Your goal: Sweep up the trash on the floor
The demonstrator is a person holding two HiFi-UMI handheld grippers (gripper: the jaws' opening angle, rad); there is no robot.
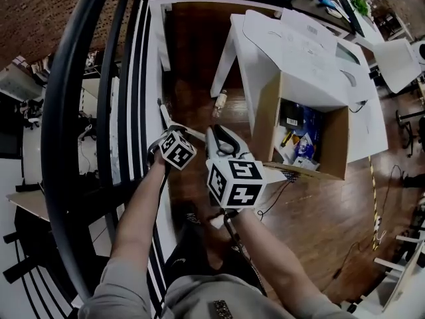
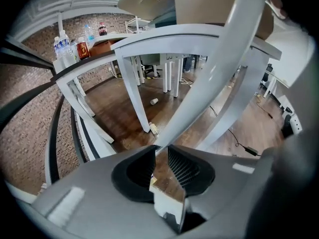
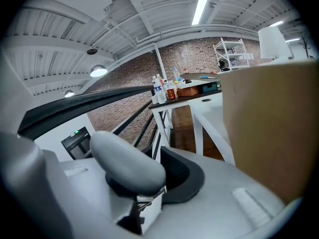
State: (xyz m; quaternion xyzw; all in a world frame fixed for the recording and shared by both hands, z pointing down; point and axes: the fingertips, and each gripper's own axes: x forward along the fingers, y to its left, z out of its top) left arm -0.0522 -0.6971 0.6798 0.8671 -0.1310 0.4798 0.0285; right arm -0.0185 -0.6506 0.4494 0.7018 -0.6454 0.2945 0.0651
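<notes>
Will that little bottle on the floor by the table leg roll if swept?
The little bottle lies on its side on smooth wood floor, so it likely rolls. It looks small and light, so a gentle push may do.

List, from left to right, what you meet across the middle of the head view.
Black railing → left gripper → right gripper → cardboard box. The white table is left out, as it overlaps the box.

L gripper (image 2: pixel 162 151) steeply down, jaws clamped on pole (image 2: pixel 209 78). R gripper (image 3: pixel 149 178) shallower, jaws clamped on grey handle (image 3: pixel 127 166). Both forearms (image 1: pixel 139 211) reach fwd.
</notes>
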